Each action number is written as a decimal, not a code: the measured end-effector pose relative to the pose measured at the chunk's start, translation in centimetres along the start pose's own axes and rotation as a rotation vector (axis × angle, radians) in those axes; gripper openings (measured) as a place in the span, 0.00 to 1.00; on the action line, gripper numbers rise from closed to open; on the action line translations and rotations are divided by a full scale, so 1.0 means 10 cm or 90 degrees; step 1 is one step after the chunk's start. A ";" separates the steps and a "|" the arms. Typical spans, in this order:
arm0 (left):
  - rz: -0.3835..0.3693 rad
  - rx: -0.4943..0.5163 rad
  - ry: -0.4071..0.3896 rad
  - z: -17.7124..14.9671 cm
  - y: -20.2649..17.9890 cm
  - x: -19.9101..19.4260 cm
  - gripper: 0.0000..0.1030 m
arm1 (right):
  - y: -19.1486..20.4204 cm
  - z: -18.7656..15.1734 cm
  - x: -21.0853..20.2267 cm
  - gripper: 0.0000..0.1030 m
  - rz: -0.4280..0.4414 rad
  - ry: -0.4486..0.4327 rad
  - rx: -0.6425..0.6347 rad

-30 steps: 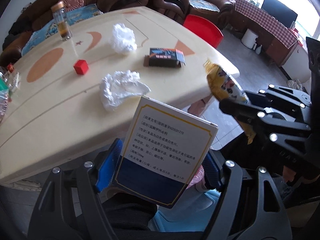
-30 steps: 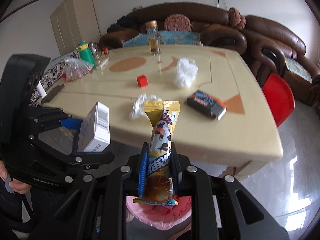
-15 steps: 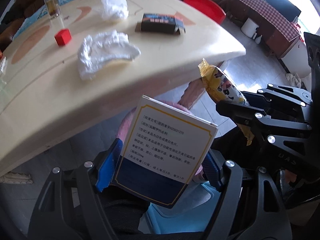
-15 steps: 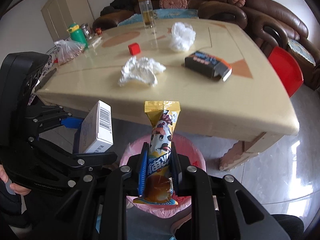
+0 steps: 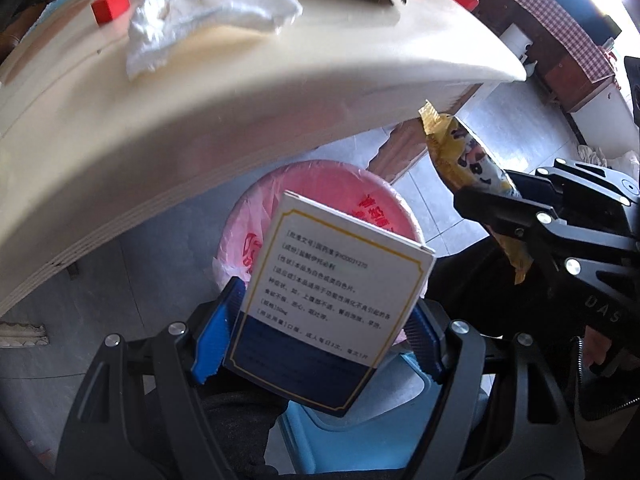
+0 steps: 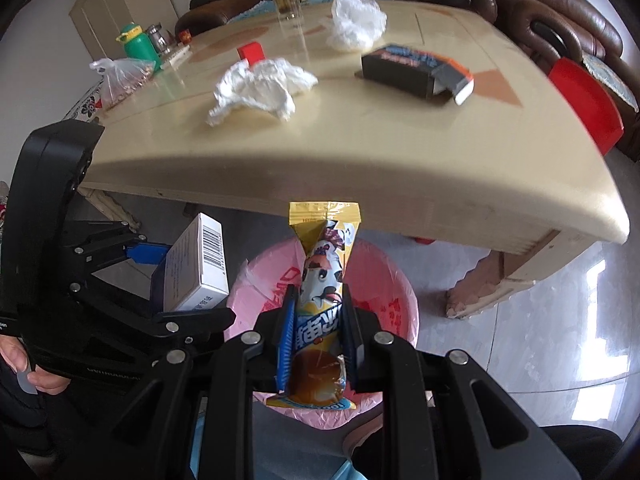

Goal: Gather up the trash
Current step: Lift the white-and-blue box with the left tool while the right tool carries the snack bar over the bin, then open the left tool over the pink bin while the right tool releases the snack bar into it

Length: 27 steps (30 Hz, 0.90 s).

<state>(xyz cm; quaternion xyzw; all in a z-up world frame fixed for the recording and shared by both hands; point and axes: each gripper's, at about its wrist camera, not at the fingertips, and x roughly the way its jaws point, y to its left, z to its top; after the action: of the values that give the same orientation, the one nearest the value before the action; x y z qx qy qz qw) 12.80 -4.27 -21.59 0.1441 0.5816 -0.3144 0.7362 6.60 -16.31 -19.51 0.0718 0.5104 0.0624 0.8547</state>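
tabletop (image 6: 400, 148): I see smooth, shiny cream wood
medicine box (image 5: 336, 304): smooth white and blue card
snack wrapper (image 6: 322, 276): shiny, crinkly yellow foil
bin liner (image 6: 384, 280): thin, glossy pink plastic
tissue (image 6: 260, 88): soft, crumpled white paper
fingers (image 5: 214, 336): my ribbed blue rubber pads
sofa (image 6: 540, 8): shiny brown leather

A crumpled tissue (image 6: 262, 88) is lying near the table's (image 6: 400, 152) front edge, a carton (image 6: 416, 72) sitting to its right. The lined bin (image 6: 396, 280) is standing below that edge.

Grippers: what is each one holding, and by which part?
Left gripper clamps the white box by its dark lower end. Right gripper pinches the snack wrapper around its lower half.
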 end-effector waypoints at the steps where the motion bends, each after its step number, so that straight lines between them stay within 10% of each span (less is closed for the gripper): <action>1: -0.001 -0.001 0.007 0.00 0.01 0.04 0.72 | -0.01 -0.01 0.05 0.20 0.000 0.007 0.000; 27: -0.008 -0.004 0.164 0.02 0.18 1.07 0.72 | -0.33 -0.28 1.17 0.20 0.032 0.166 0.013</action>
<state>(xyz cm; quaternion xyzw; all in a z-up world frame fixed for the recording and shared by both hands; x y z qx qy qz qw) 15.44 -6.18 -31.93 0.1775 0.6731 -0.2964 0.6539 9.72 -17.31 -31.51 0.0844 0.6157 0.0873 0.7786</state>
